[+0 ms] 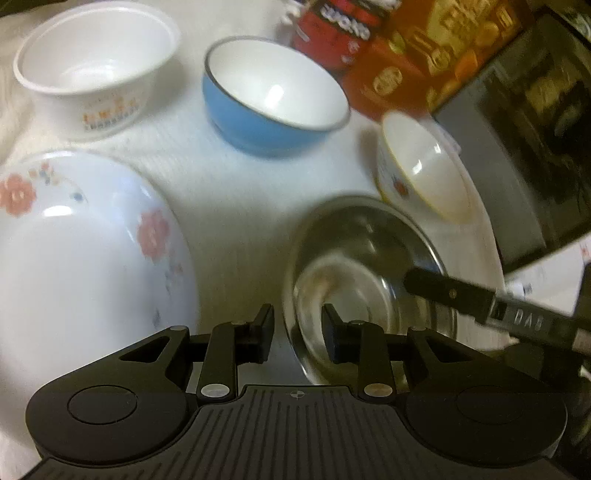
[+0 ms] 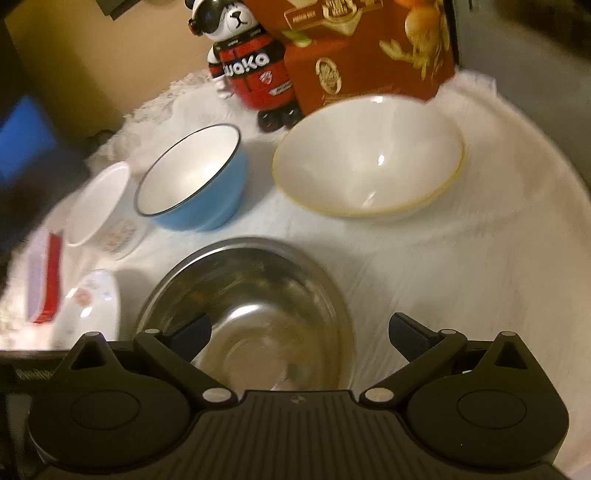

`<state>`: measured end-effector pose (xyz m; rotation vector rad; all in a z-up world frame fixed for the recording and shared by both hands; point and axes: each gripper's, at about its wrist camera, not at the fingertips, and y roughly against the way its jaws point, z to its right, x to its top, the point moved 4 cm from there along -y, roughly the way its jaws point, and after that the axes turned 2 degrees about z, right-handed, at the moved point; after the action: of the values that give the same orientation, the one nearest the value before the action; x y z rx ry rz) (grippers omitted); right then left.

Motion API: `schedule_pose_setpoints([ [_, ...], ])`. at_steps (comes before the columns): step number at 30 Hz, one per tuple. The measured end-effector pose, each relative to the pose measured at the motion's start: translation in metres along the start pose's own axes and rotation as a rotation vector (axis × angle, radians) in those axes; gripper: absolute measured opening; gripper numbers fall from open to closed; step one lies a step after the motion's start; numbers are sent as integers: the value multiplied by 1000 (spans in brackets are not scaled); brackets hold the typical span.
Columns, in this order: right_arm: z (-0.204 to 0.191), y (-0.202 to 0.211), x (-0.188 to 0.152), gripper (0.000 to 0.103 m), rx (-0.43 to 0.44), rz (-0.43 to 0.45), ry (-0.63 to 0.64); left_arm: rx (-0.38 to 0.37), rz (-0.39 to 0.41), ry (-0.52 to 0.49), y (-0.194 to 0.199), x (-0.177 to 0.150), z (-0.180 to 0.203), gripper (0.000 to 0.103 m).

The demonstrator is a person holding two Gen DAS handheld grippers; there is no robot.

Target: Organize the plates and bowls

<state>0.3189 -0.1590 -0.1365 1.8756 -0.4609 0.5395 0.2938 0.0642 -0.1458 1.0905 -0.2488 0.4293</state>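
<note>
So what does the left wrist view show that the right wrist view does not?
Only the left wrist view: the left gripper, jaws apart around the near rim of the steel bowl, and a dark appliance.
Only the right wrist view: the open right gripper, the toy's panda head and a red-edged tray.
Both: steel bowl, blue bowl, yellow-rimmed bowl, flowered plate, white patterned bowl, red box.

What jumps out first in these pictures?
The shiny steel bowl sits nearest, right ahead of both the open left gripper and the open right gripper. Behind it stand a blue bowl and, further back, a red panda figurine.
</note>
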Motion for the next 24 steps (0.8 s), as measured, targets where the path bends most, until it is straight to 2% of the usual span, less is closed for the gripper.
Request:
schedule_pose_setpoints([
  [4,-2,-13,-1,89,-109,2,63,-41,-9,-5,-12,5,3,32],
  [6,0,-19,-3,72,-143,-14,72,-48,-35,-27,-18,3,6,32],
  [8,3,-24,-4,57,-124,-52,49,-61,-54,-39,-22,5,8,29],
  [9,2,-25,-5,55,-105,-68,30,-63,-62,-39,-24,5,10,25],
  [11,-2,-22,-3,55,-100,-71,10,-45,-77,-35,-23,6,9,24],
  [14,-22,-11,4,55,-100,-26,49,-8,-54,-19,-9,7,2,23],
  [19,-78,0,17,57,-29,42,142,16,85,49,42,22,-24,23],
  [24,-139,-14,16,58,79,16,241,107,191,136,95,25,-71,23],
])
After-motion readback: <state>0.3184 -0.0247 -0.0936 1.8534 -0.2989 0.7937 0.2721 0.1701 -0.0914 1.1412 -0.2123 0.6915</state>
